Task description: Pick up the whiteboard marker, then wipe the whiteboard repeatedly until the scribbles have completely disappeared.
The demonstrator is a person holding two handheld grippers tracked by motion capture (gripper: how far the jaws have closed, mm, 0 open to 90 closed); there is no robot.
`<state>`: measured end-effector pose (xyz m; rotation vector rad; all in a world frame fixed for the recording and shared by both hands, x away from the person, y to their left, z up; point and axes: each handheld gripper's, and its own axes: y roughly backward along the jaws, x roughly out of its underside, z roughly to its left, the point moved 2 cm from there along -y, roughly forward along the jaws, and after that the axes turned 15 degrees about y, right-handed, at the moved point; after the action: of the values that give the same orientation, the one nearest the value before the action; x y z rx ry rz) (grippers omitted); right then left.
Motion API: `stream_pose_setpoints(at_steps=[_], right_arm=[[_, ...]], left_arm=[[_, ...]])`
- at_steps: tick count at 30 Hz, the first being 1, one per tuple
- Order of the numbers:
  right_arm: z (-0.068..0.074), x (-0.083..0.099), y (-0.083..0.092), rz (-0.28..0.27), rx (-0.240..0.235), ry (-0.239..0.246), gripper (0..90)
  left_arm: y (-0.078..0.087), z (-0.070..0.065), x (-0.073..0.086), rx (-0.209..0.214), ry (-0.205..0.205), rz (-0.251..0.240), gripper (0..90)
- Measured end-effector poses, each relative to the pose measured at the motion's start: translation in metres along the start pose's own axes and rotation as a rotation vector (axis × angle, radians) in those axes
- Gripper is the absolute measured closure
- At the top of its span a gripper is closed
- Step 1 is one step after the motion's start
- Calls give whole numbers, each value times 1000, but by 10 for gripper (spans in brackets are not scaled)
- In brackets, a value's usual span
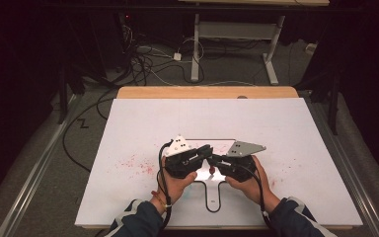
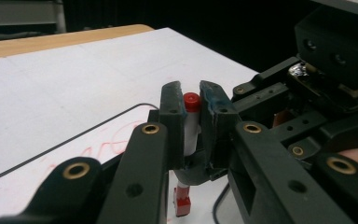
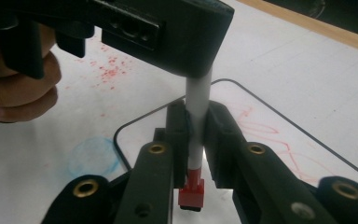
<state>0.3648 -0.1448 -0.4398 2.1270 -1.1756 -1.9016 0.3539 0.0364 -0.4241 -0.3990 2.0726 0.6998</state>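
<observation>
Both hand-held grippers are on one marker (image 2: 190, 125) over the middle of the desk (image 1: 286, 128), above the black-outlined whiteboard panel (image 1: 212, 200).

Left hand-held gripper (image 2: 189, 122): jaws closed on the white barrel just under the red end. Right hand-held gripper (image 3: 196, 140): jaws clamped on the same barrel lower down, just above the red square-ended cap (image 3: 192, 191). The marker stands roughly upright between them.

Judgement: the step looks like pulling the cap or body apart, or seating it.
- Keep both grips square to the barrel; pull or push straight along its axis, no twisting sideways.
- Hold one side fixed, move the other slowly.
- Stay over the panel so a slip lands there.
- The red specks (image 1: 133, 165) on the desk suggest ink can spatter, so ease off rather than snap.

Hard to tell:
- Which red end is the cap and which the tail plug; the tip isn't visible.
- Whether the bottom red end touches the panel.
- In the high view, the hands (image 1: 177, 180) and gripper bodies cover the marker almost entirely.
- The scribbles on the panel are too faint to read.
</observation>
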Motion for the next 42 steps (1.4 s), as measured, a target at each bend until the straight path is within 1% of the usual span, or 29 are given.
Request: stream_pose_setpoints(at_steps=[3,5,6,8,9,10,11,13,14,15,16,17,18,19,20,23,24,25,26,27,28,29,30,33,34,37,39,41,42], right_arm=[[0,0,-4,-5,7,8,807],[-1,0,-7,-14,10,20,811],[-1,0,-7,-14,10,20,811],[-2,-4,-12,-11,21,26,816],[-4,-5,-14,-15,23,36,816],[-5,-6,-16,-17,20,35,816],[-7,-7,-18,-14,20,38,816],[-12,-7,-21,-12,24,40,817],[-15,-6,-22,-18,16,35,817],[-17,-6,-23,-15,20,34,817],[-20,-6,-23,-15,24,30,817],[-23,-6,-24,-27,12,24,817],[-26,-6,-24,-29,17,23,817],[-27,-7,-24,-30,23,21,817],[-29,-7,-24,-34,20,32,817],[-34,-10,-27,-40,17,25,816],[-36,-11,-28,-40,23,34,817],[-38,-12,-29,-40,25,35,817],[-40,-14,-30,-51,18,35,816],[-41,-15,-31,-59,18,32,817],[-42,-17,-31,-60,21,32,817],[-44,-18,-32,-70,14,32,816],[-44,-19,-34,-73,14,33,816],[-49,-21,-38,-81,12,37,817],[-50,-22,-39,-75,17,40,816],[-55,-23,-44,-73,22,36,817],[-58,-24,-47,-81,16,19,817],[-60,-26,-51,-69,26,25,816],[-61,-27,-54,-71,16,25,817]], left_arm=[[0,1,-1,-9,-2,-2,783],[1,1,-2,-33,-18,-12,782],[1,1,-2,-33,-18,-12,782],[2,3,-3,-54,-43,-30,778],[3,4,-4,-50,-42,-35,768],[3,4,-4,-50,-42,-35,705],[8,7,-7,-71,-62,-36,602],[18,9,-8,-72,-82,-52,588],[24,11,-9,-99,-110,-50,530],[30,12,-9,-144,-146,-45,456],[30,12,-9,-144,-146,-45,384],[43,17,-6,-197,-191,-34,323],[50,20,-3,-227,-216,-33,292],[57,24,1,-246,-234,-28,263],[57,24,1,-246,-234,-28,243],[77,39,15,-313,-278,-2,213],[90,49,28,-344,-279,18,211],[90,49,28,-344,-279,18,207],[100,59,42,-412,-310,44,208],[104,65,48,-422,-300,55,214],[104,65,48,-422,-300,55,220],[110,73,60,-458,-291,101,218],[112,75,65,-471,-274,123,218],[119,80,73,-473,-239,131,214],[120,80,74,-482,-239,139,215],[120,80,74,-481,-244,132,214],[119,81,74,-479,-236,134,214],[118,81,74,-477,-234,137,215],[118,81,74,-479,-241,144,214]])
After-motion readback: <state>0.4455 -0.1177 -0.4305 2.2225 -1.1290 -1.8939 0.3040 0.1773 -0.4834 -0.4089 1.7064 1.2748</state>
